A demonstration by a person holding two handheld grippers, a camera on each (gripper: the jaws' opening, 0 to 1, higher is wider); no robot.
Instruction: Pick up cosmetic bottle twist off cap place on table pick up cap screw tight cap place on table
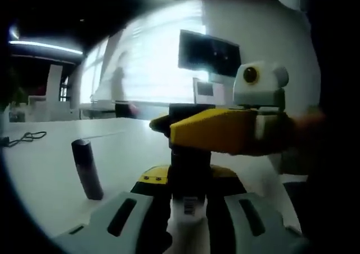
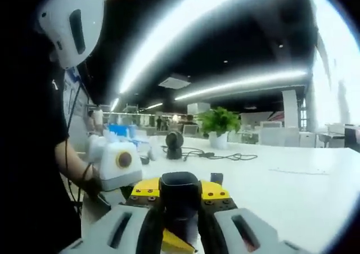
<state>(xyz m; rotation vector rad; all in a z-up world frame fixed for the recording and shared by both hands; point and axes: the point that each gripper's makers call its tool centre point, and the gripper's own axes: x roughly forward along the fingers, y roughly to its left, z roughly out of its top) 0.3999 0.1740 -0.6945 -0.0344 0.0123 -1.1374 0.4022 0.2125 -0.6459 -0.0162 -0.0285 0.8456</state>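
Bottle: you have the cosmetic bottle (image 1: 188, 178) lifted off the table (image 1: 50, 175) and upright between the jaws of your left gripper (image 1: 188, 217); its dark body and a pale label with a barcode show in the left gripper view.
Left gripper: pinching the bottle low on its body; the jaws press in on both sides.
Right gripper: your right gripper (image 2: 180, 223) is closed round the dark cap (image 2: 180, 195) at the top of the bottle; in the left gripper view it comes in from the right, yellow jaws level with the bottle's top.
Cap: sits at the bottle's neck; whether it is threaded on, loose or already lifting free I cannot tell, since the jaws hide the joint.
Done: the pick-up is done; both grips are set for a twist.
In hand: by my reading, you are turning the cap, though the direction cannot be judged from these views; no loose cap lies on the table, which leans towards the first twisting-off.
Left to do: if so, take the cap off; set it down; pick it up again; screw it tight; put the bottle down.
Nearby: a dark cylinder (image 1: 87, 169) stands alone on the table to the left, well apart from the bottle; a cable (image 1: 25, 137) lies further back.
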